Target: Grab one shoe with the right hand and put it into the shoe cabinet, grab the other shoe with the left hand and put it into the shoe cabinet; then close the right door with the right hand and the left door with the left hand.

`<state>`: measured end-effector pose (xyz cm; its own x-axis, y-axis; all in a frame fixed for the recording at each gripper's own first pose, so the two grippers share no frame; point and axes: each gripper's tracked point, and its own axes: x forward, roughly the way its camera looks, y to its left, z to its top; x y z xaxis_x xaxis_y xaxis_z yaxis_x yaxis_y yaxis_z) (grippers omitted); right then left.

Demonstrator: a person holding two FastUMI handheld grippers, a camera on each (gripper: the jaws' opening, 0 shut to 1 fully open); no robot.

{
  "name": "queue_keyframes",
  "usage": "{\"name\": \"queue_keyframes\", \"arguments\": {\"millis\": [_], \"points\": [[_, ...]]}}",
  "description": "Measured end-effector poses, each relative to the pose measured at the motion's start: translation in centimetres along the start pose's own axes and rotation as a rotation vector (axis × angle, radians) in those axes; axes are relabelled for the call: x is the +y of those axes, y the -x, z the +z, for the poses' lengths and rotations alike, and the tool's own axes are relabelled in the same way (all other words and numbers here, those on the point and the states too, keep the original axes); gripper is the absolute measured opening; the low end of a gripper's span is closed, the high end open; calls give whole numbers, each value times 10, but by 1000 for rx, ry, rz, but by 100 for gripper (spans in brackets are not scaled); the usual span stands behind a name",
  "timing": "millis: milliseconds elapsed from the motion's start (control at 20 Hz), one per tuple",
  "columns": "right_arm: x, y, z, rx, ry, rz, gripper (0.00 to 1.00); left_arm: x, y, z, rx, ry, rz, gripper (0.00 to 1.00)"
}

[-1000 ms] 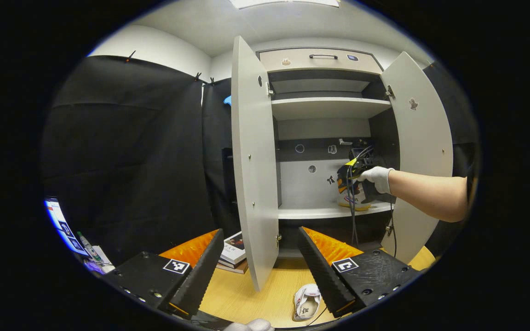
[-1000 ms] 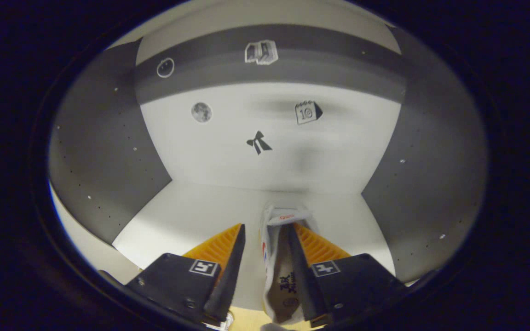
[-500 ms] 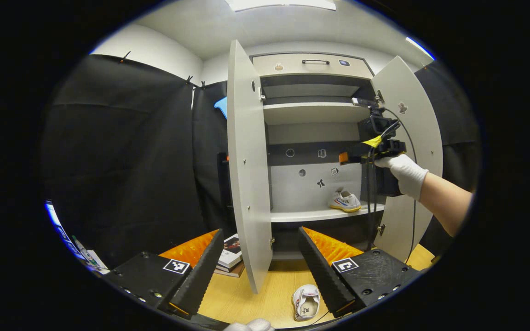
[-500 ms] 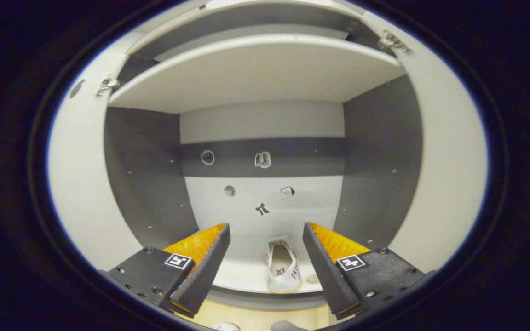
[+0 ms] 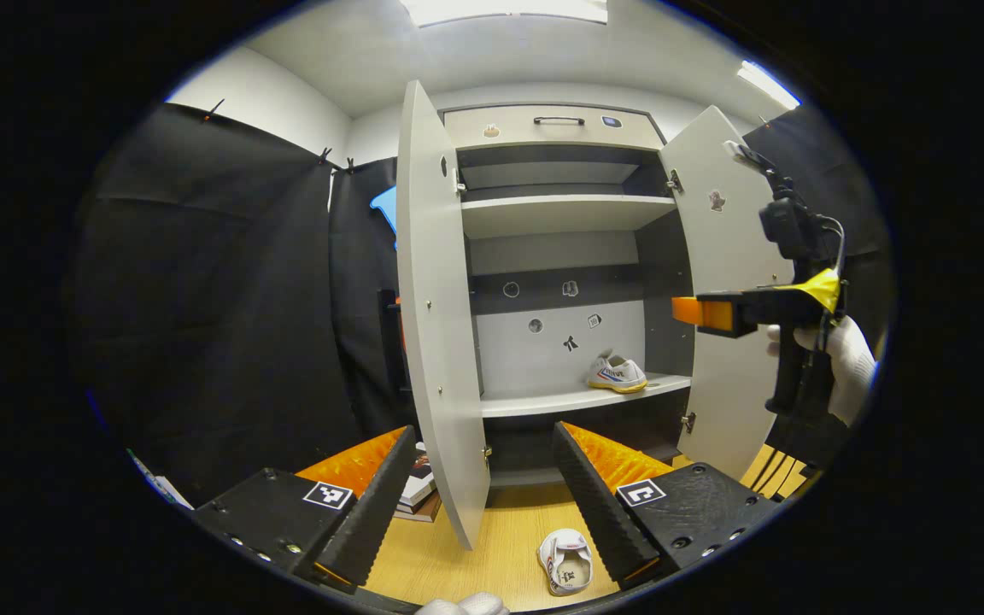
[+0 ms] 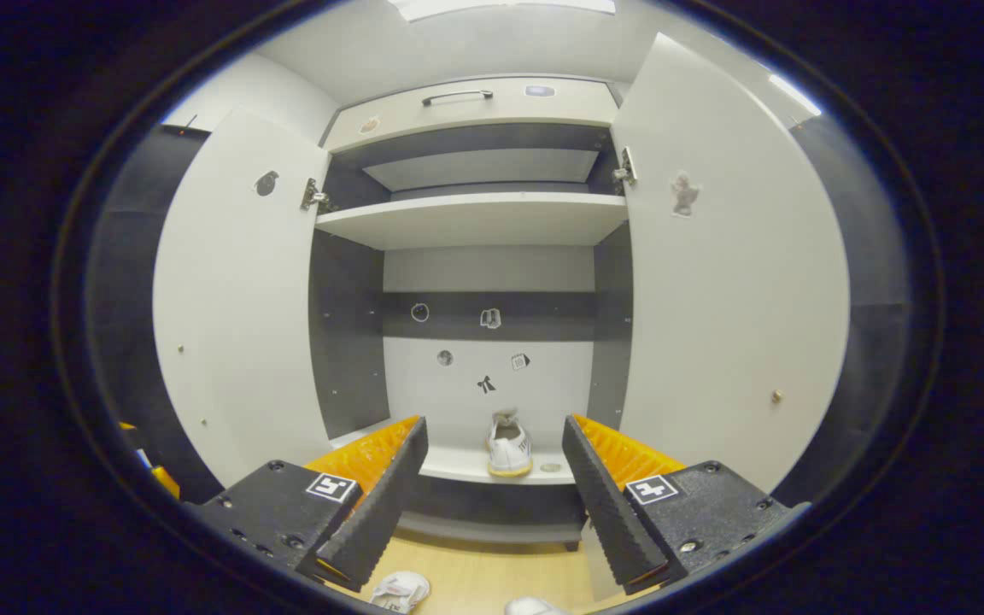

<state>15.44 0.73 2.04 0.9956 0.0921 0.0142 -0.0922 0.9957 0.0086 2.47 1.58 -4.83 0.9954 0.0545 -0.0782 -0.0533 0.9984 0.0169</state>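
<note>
One white shoe (image 5: 617, 374) (image 6: 509, 444) rests on the lower shelf (image 5: 577, 398) of the shoe cabinet, toward its right side. The other white shoe (image 5: 567, 560) (image 6: 401, 590) lies on the wooden floor in front of the cabinet. Both cabinet doors, the left door (image 5: 435, 316) and the right door (image 5: 728, 290), stand wide open. My left gripper (image 5: 485, 487) is open, low over the floor, with the floor shoe just beyond its right finger. My right gripper (image 6: 492, 483) is open and empty, held back from the cabinet. In the left gripper view the right gripper (image 5: 697, 311) is in a gloved hand (image 5: 846, 363) beside the right door.
A stack of books (image 5: 415, 497) lies on the floor by the foot of the left door. An upper shelf (image 6: 475, 218) and a drawer with a handle (image 6: 458, 96) sit above. Black cloth walls stand on both sides.
The right gripper has let go of the first shoe on the lower shelf, opened, and drawn back out of the cabinet to the right. The left gripper has barely moved.
</note>
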Motion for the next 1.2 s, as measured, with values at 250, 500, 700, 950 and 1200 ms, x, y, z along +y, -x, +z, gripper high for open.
{"name": "queue_keyframes", "arguments": {"millis": [250,500,700,950,1200], "points": [[-15,56,-43,10,-20,-25,99,-8,-1,-7,4,-1,-34,96],[-23,77,-47,27,-17,-53,100,-26,-7,-28,28,7,-89,96],[-28,85,-44,37,24,-70,100,-42,-11,-84,95,-15,-137,100],[-35,96,-63,106,56,-83,100,-69,-7,-199,267,-35,-200,96],[-40,106,-85,185,99,-97,100,-97,1,-303,446,-60,-255,97]]}}
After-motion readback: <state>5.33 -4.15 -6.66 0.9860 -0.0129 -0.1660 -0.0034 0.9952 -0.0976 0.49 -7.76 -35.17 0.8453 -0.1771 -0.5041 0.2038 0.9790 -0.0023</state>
